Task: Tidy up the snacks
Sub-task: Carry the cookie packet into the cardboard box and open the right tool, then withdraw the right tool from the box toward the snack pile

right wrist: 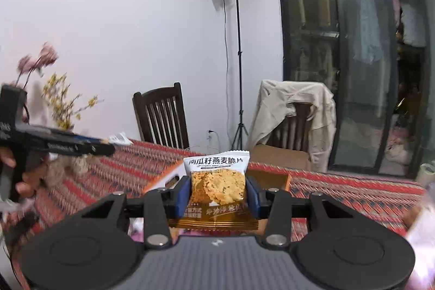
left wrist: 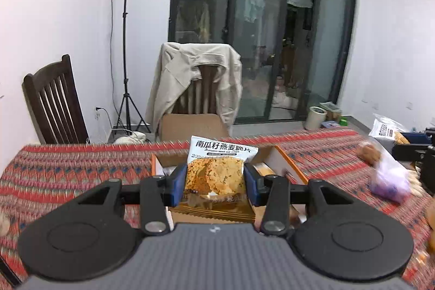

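- Red patterned cloth covers the one worktop [left wrist: 68, 167], whose far edge meets two wooden chairs.
- One orange-rimmed open box [left wrist: 274, 159] sits mid-worktop, bare cloth to its left.
- Two oat-crisp packets: the left tool [left wrist: 214, 181] clamps one packet [left wrist: 217, 170]; the right tool [right wrist: 217, 195] clamps the other packet [right wrist: 217, 181], both seemingly above the box.

left gripper [left wrist: 215, 182] | fingers [left wrist: 178, 185] clamp upright oat crisp packet [left wrist: 217, 170] | orange-edged box [left wrist: 274, 162] behind on patterned tablecloth [left wrist: 68, 170]
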A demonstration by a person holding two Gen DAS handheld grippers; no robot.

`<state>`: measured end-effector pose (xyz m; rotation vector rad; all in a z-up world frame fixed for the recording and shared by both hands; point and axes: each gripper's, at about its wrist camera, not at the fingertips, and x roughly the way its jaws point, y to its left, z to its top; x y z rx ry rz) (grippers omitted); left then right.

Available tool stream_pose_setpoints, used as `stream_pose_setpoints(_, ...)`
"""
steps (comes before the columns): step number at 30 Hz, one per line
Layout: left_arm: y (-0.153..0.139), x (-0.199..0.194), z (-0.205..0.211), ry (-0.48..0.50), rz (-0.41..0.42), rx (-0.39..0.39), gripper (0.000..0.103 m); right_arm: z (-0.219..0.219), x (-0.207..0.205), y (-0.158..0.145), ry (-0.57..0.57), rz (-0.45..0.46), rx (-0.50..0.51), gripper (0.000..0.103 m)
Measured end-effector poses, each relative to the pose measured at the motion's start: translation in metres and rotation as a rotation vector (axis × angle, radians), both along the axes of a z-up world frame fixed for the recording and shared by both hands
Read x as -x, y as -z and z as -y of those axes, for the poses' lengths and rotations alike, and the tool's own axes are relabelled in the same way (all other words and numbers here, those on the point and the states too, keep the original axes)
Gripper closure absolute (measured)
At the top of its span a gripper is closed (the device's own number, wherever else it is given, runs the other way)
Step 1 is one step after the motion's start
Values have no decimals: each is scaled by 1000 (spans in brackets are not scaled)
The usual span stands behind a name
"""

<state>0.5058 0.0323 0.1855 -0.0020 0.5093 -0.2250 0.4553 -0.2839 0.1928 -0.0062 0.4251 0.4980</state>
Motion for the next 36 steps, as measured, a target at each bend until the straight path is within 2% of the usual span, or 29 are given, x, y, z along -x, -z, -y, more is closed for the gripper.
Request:
stream_pose_setpoints(3,14,-62,6,-8,-39,10,57,-22,-73,-3,14,-59,39,61)
stream_pose_setpoints(6,44,-122,12,-25,-123,31,57,-46,-142,19,38,-147,61,60)
stream_pose_setpoints(10,94,-192,23,-70,-207,22,57,-83,-223,79,90,-276,123,60)
stream_pose_setpoints(13,128,-229,26,-93,-278,21,57,-98,-273,129,136,-382,157,60)
stream_pose_setpoints(16,158,-254,28,-94,-358,36,56,-110,-302,174,186,-462,196,60)
stream_pose_setpoints(17,164,-259,30,-93,-375,35,55,-112,-308,183,199,-474,205,60)
stream_pose_setpoints(19,175,-268,31,-75,-399,38,37,-119,-321,197,212,-498,218,60)
stream_pose_setpoints(20,177,-269,31,-74,-401,39,34,-123,-325,203,213,-508,224,59)
stream_pose_setpoints(22,178,-269,28,-75,-392,40,27,-128,-328,211,216,-513,232,58)
stream_pose_setpoints(27,160,-260,15,-57,-372,33,24,-129,-325,211,212,-511,225,53)
stream_pose_setpoints(33,110,-230,-3,-51,-358,9,20,-116,-307,160,211,-459,219,46)
stream_pose_setpoints(36,72,-200,-10,-32,-336,10,17,-104,-283,120,207,-414,211,43)
